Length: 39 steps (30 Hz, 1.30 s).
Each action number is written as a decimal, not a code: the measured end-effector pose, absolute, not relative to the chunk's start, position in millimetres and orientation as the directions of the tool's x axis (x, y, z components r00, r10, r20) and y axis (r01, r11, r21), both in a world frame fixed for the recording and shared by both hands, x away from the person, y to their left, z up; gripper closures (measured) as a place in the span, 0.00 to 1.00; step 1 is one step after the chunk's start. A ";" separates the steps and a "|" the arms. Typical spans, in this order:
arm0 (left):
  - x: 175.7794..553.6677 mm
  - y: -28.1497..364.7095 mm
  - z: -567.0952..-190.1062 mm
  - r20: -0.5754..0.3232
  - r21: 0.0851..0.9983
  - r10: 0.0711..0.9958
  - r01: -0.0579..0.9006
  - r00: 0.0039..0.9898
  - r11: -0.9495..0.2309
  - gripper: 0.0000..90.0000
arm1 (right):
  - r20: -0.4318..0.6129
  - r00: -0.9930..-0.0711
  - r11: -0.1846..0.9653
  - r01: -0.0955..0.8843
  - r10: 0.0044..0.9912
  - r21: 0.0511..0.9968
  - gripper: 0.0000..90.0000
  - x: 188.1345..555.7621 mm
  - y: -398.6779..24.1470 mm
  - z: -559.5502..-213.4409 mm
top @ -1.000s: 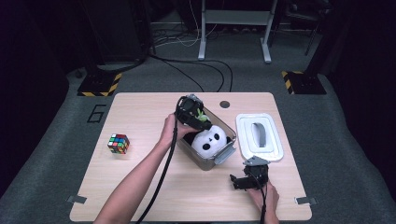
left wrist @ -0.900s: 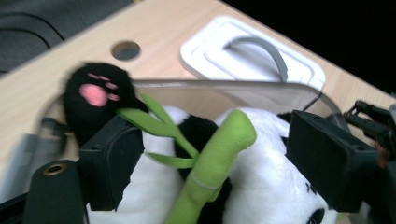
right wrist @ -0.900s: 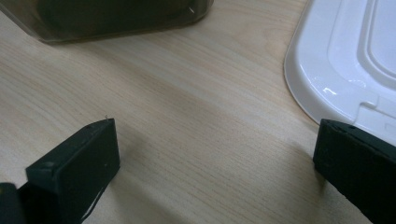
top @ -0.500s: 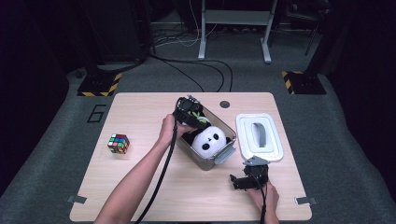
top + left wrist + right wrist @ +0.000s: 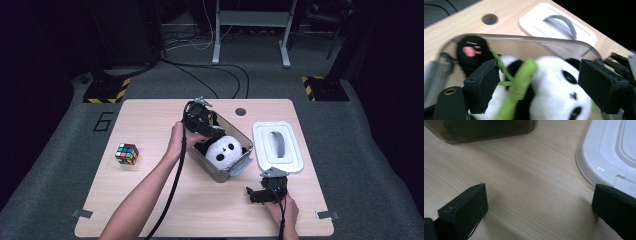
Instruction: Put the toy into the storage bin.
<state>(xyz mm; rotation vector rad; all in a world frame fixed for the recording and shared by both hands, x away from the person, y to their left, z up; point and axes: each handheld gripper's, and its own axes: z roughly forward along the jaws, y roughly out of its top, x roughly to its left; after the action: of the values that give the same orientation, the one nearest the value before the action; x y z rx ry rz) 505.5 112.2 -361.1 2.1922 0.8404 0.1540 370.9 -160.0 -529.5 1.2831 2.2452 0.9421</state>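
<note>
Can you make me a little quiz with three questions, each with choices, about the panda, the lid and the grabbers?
1. Where is the black-and-white plush panda toy?
A. in the clear plastic box
B. on the white lid
C. beside the cube

2. What colour is the handle of the flat white plastic lid?
A. red
B. grey
C. green

3. How are the fingers of the left gripper?
A. squeezed shut on the cube
B. apart, with the panda between them
C. clamped on the lid

Answers:
1 A, the panda's head shows inside the box walls.
2 B, the arched handle is grey against the white lid.
3 B, the left gripper view shows both black fingers spread; they have just been opening, with the panda and its green stalk between them.
</note>
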 end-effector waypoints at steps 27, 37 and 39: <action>516.0 105.0 -395.5 -0.135 0.594 0.637 0.577 0.759 -0.560 0.24 | -0.007 -0.512 0.364 0.599 0.859 0.713 0.00 370.9 -160.4 -529.5; 509.7 113.8 -389.1 -0.142 0.639 0.639 0.563 0.756 -0.524 0.19 | -0.007 -0.512 0.363 0.599 0.859 0.713 0.00 370.9 -160.4 -529.5; 503.8 120.0 -382.0 -0.140 0.667 0.643 0.552 0.753 -0.500 0.17 | -0.007 -0.512 0.363 0.599 0.859 0.713 0.00 371.0 -160.4 -529.5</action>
<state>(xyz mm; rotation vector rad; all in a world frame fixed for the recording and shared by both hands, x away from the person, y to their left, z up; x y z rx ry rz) 503.8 120.0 -382.0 2.2262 0.8916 0.1631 371.0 -160.4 -529.5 1.2739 2.2508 0.9388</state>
